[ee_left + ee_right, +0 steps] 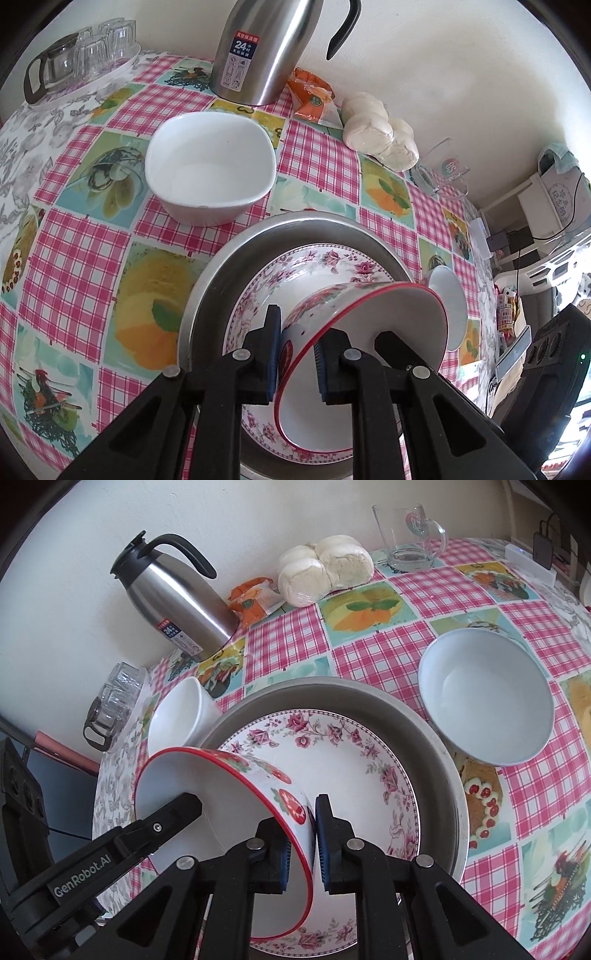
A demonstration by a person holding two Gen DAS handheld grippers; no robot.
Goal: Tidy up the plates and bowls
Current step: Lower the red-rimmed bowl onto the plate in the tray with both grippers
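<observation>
Both grippers grip the same red-rimmed bowl (332, 310) with strawberry print; it is tilted on its side above a floral plate (295, 269). The plate lies in a steel tray (221, 266). My left gripper (295, 354) is shut on the bowl's wall. My right gripper (301, 845) is shut on the opposite wall of the bowl (229, 797), over the plate (351, 768) in the tray (424, 716). The left gripper's finger shows inside the bowl in the right wrist view. A white squarish bowl (210, 170) and a round white bowl (484, 698) stand beside the tray.
A steel thermos (258, 51), an orange snack packet (310, 92), bagged buns (376, 129) and a glass mug (410, 535) stand along the wall. A tray of glasses with a glass teapot (77, 55) is at the far left corner. The table edge is at the right.
</observation>
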